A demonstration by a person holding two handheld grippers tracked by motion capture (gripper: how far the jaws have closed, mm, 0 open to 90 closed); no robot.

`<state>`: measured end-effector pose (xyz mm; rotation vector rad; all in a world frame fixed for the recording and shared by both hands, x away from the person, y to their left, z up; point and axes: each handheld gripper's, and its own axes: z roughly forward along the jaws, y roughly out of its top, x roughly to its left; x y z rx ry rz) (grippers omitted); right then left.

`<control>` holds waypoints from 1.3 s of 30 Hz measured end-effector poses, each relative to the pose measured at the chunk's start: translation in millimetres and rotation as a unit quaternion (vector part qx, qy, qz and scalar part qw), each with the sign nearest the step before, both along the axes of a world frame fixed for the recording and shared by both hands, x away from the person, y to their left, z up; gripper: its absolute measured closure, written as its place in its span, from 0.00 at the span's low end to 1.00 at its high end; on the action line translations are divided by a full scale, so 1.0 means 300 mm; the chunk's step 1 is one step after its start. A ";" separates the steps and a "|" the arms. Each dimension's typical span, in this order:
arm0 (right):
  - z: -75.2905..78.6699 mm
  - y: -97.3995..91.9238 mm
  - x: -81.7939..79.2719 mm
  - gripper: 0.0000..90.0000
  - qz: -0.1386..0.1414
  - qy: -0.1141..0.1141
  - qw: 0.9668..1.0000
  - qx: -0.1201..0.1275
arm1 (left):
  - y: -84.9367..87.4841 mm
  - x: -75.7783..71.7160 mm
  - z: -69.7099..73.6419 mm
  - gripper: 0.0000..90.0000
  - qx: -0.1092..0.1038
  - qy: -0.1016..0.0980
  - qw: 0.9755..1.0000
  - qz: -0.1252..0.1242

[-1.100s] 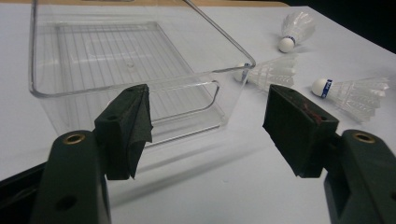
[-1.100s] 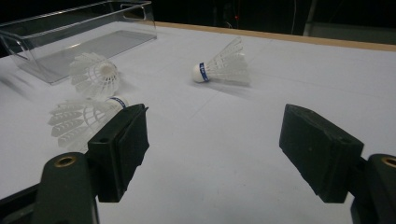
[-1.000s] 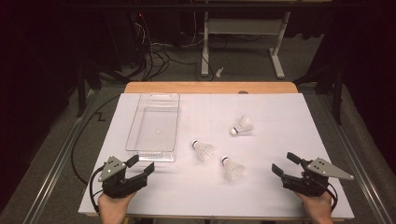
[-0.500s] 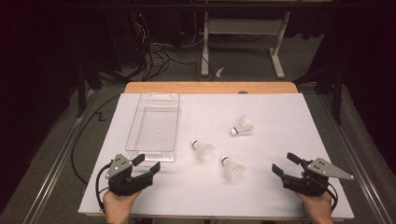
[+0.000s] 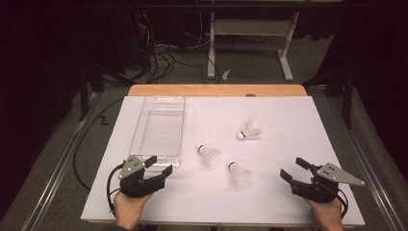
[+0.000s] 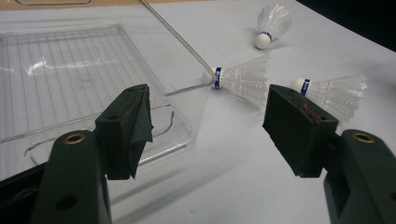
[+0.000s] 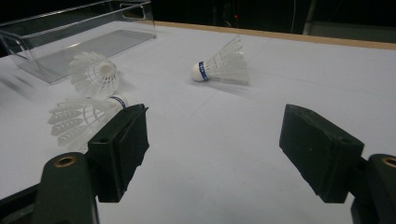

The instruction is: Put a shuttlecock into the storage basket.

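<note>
Three white shuttlecocks lie on the white table: one near the tray (image 5: 209,154), one closer to me (image 5: 239,173), one farther right (image 5: 250,130). A clear plastic tray (image 5: 159,130) sits at the left. My left gripper (image 5: 160,164) stands open just off the tray's near corner, holding nothing. The left gripper view looks between the jaws of the left gripper (image 6: 210,126) at the tray (image 6: 70,74) and two shuttlecocks (image 6: 243,81) (image 6: 334,93). My right gripper (image 5: 291,168) is open near the front right, right of the shuttlecocks; its view (image 7: 215,144) shows a shuttlecock (image 7: 222,63) ahead.
The table's wooden far edge (image 5: 216,90) runs behind the white sheet. Beyond it are a dark floor, cables (image 5: 159,57) and a metal desk frame (image 5: 250,29). A cable (image 5: 84,159) trails off the table's left side.
My left gripper has shifted right and slightly forward, toward the tray's near corner. The right gripper and the shuttlecocks have stayed put.
</note>
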<state>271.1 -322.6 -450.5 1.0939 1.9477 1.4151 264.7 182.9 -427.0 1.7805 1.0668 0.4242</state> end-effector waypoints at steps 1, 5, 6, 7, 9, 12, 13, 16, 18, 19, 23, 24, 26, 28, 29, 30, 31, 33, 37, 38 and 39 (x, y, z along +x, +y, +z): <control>0.000 0.000 0.000 0.27 0.000 0.000 1.000 0.000 | -0.004 0.002 0.000 0.37 0.000 0.000 1.000 -0.002; 0.000 -0.002 -0.001 0.27 0.000 0.000 1.000 -0.001 | -0.017 0.007 -0.003 0.37 0.001 0.001 1.000 -0.007; 0.000 -0.002 -0.001 0.27 0.000 0.000 1.000 -0.001 | -0.020 0.008 -0.005 0.37 0.000 0.002 1.000 -0.007; 0.000 -0.002 -0.001 0.27 0.000 0.000 1.000 0.000 | -0.026 0.010 -0.007 0.37 0.001 0.003 1.000 -0.009; 0.000 -0.002 -0.001 0.27 0.000 0.000 1.000 0.000 | -0.029 0.011 -0.008 0.37 0.001 0.003 1.000 -0.011; 0.000 -0.002 -0.002 0.27 -0.001 0.000 1.000 0.000 | -0.038 0.013 -0.007 0.37 0.003 0.003 1.000 -0.014; 0.000 -0.002 -0.002 0.27 -0.001 0.000 1.000 0.000 | -0.040 0.014 -0.007 0.37 0.003 0.003 1.000 -0.015; 0.000 -0.003 -0.002 0.27 -0.001 0.000 1.000 0.000 | -0.048 0.017 -0.005 0.37 0.003 0.003 1.000 -0.018; 0.000 -0.003 -0.002 0.27 -0.001 0.000 1.000 0.000 | -0.050 0.018 -0.005 0.37 0.003 0.003 1.000 -0.019; 0.000 -0.003 -0.002 0.27 -0.001 0.000 1.000 0.000 | -0.051 0.019 -0.005 0.37 0.003 0.003 1.000 -0.021; 0.000 -0.002 -0.003 0.27 -0.002 0.001 1.000 0.001 | -0.056 0.024 -0.005 0.37 0.003 0.003 1.000 -0.023; 0.000 -0.003 -0.003 0.27 -0.002 0.001 1.000 0.000 | -0.058 0.025 -0.004 0.37 0.002 0.003 1.000 -0.023; 0.000 -0.003 -0.003 0.27 -0.001 0.001 1.000 0.001 | -0.060 0.026 -0.004 0.37 0.002 0.002 1.000 -0.023; 0.000 -0.002 -0.003 0.27 -0.002 0.000 1.000 0.000 | -0.063 0.028 -0.003 0.37 0.003 0.002 1.000 -0.025; 0.000 -0.002 -0.003 0.27 -0.002 0.000 1.000 0.000 | -0.065 0.029 -0.002 0.37 0.002 0.002 1.000 -0.025; 0.000 -0.003 -0.003 0.27 -0.001 -0.001 1.000 0.000 | -0.067 0.030 -0.002 0.37 0.003 0.002 1.000 -0.026; 0.000 -0.003 -0.003 0.27 -0.001 0.000 1.000 0.000 | -0.071 0.032 0.000 0.37 0.002 0.001 1.000 -0.027; 0.000 -0.002 -0.003 0.27 -0.001 0.000 1.000 0.000 | -0.075 0.033 0.001 0.37 0.002 0.002 1.000 -0.028; 0.000 -0.003 -0.003 0.27 0.000 -0.001 1.000 0.000 | -0.085 0.039 0.005 0.37 0.002 0.000 1.000 -0.031; 0.000 -0.003 -0.003 0.27 -0.001 -0.001 1.000 0.000 | -0.088 0.041 0.006 0.37 0.002 0.000 0.999 -0.033; 0.000 -0.003 -0.003 0.27 -0.001 -0.001 1.000 0.000 | -0.091 0.042 0.006 0.37 0.002 0.000 0.999 -0.033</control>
